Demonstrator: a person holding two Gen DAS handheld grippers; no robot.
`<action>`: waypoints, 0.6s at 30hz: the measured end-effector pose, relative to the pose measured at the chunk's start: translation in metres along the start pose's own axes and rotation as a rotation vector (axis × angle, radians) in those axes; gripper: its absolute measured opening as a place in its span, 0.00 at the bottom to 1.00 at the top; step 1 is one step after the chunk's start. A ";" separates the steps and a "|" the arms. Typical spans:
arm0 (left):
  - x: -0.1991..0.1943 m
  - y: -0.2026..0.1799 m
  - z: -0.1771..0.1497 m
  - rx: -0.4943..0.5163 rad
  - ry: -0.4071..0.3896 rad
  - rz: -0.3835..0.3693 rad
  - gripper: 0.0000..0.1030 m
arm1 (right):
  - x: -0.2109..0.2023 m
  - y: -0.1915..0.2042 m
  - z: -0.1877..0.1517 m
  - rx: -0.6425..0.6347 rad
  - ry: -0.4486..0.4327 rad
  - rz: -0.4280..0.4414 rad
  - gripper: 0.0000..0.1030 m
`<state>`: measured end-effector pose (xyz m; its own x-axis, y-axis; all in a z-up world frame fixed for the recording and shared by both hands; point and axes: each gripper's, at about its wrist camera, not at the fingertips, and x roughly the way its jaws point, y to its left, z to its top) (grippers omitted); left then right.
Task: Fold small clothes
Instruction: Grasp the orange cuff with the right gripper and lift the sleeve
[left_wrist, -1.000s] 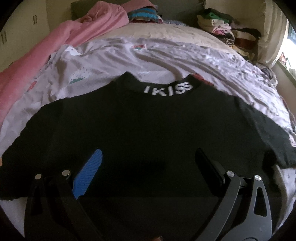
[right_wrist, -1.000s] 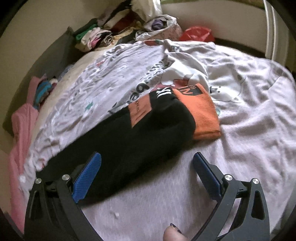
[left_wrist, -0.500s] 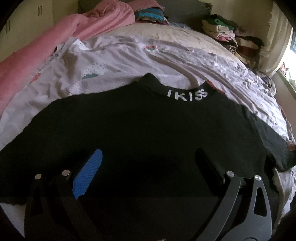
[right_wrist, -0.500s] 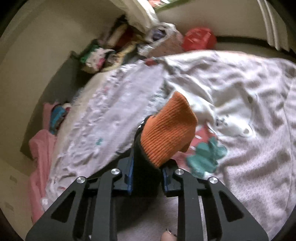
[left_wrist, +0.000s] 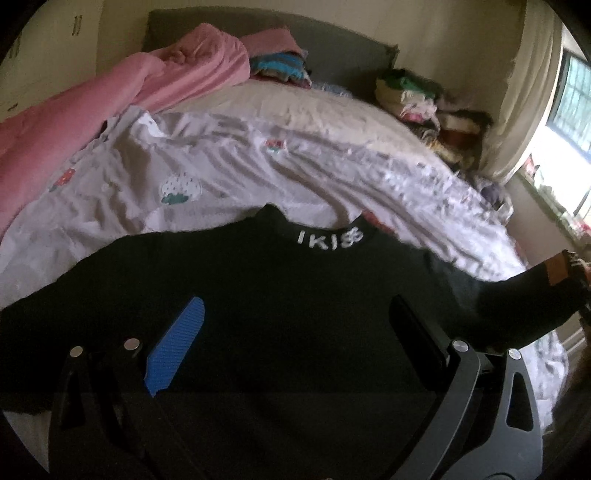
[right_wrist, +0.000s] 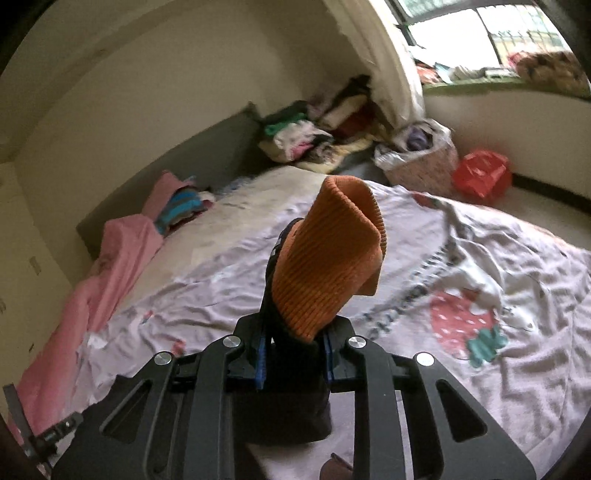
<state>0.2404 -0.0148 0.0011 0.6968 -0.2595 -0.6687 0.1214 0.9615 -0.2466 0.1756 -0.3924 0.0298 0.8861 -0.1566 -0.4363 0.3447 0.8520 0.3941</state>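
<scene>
Black sweater (left_wrist: 277, 314) lies spread flat on the patterned bedsheet (left_wrist: 221, 177), directly under the left gripper (left_wrist: 295, 328), whose fingers stand wide apart above the cloth. Its right sleeve is lifted off the bed: the right gripper (right_wrist: 293, 363) is clamped on it, the orange cuff (right_wrist: 328, 258) sticking up past the jaws. Farther off, a pink blanket (left_wrist: 74, 122) edges the bed. Only the right view shows the red bag (right_wrist: 482, 177) on the floor.
</scene>
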 end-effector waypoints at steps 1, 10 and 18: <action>-0.004 0.000 0.000 -0.002 -0.017 -0.018 0.91 | 0.000 0.009 0.001 -0.015 -0.002 0.011 0.20; -0.014 0.015 0.003 -0.030 -0.025 -0.064 0.91 | -0.003 0.089 -0.012 -0.158 0.013 0.104 0.20; -0.024 0.048 0.007 -0.101 -0.029 -0.045 0.91 | 0.005 0.161 -0.045 -0.302 0.066 0.160 0.20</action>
<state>0.2344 0.0380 0.0110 0.7127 -0.2977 -0.6351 0.0820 0.9346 -0.3461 0.2217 -0.2341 0.0549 0.8962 0.0148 -0.4434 0.0873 0.9740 0.2090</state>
